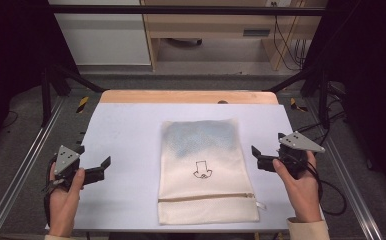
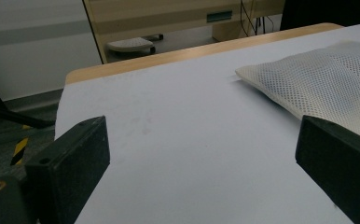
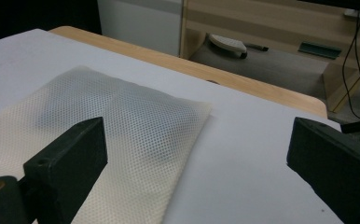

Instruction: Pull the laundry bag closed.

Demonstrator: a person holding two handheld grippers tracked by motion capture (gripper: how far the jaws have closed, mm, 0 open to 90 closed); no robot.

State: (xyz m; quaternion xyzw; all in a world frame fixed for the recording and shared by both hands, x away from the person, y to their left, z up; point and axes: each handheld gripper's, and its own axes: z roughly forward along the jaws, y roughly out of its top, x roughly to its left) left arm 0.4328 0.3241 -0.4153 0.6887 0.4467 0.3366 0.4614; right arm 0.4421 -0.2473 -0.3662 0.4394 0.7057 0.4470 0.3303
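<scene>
The pale worktop (image 1: 131, 130) carries a cream mesh laundry bag (image 1: 203, 170) lying flat at its middle, zipper toward the near edge, an arrow drawn on it. The left tool (image 1: 95, 170) rests near the left edge, jaws spread and empty. The right tool (image 1: 262, 159) sits near the right edge, likewise spread, just beside the bag.

light: even, overhead | shadows: soft | edges: dark | focus: slightly soft
</scene>
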